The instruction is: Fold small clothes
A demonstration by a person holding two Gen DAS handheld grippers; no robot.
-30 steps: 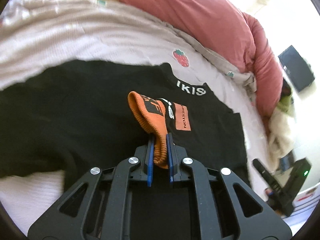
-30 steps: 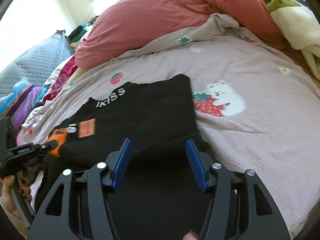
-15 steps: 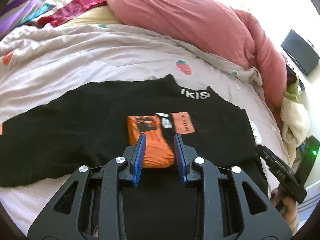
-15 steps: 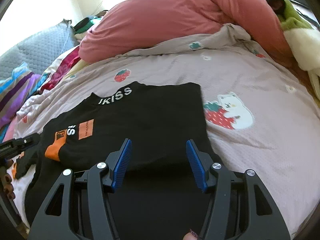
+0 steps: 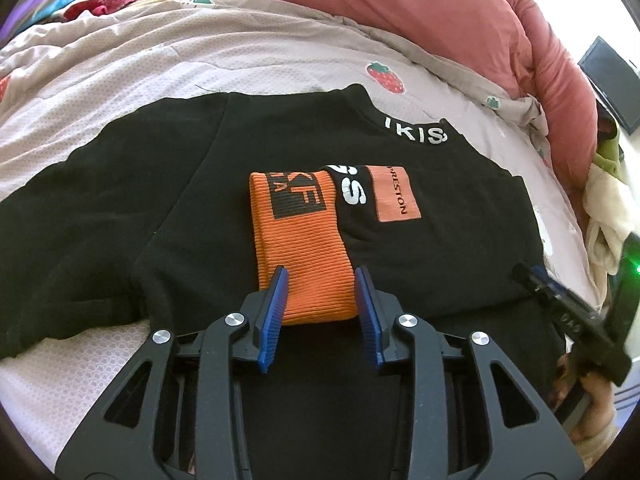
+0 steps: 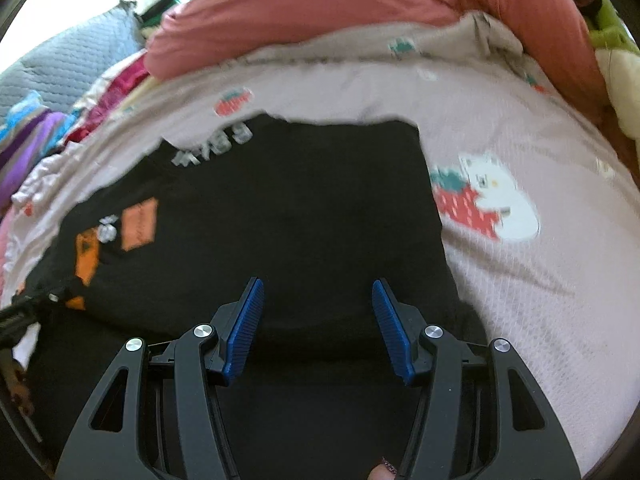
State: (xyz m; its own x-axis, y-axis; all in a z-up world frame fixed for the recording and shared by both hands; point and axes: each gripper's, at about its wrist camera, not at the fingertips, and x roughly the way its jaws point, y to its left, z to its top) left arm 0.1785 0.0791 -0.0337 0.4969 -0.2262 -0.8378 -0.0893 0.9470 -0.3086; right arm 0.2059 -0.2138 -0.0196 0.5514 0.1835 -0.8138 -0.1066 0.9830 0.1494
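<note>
The black sweater (image 5: 400,248) lies flat on the bedsheet (image 5: 120,80), its orange cuff (image 5: 304,248) folded across the chest between the left gripper's (image 5: 320,304) parted, empty jaws, while the right gripper (image 6: 318,320) hovers wide open over the hem, holding nothing.

A black sweater (image 5: 440,248) with an orange ribbed cuff (image 5: 302,248) is being shown on a pale pink strawberry-printed bedsheet (image 5: 168,68), beside a salmon-red duvet (image 5: 392,4).

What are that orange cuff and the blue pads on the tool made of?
The orange cuff looks like ribbed knit fabric: fine matte ridges run across it. The blue pads look like grooved rubber or soft plastic, though which is unclear; they are matte with close grooves.
</note>
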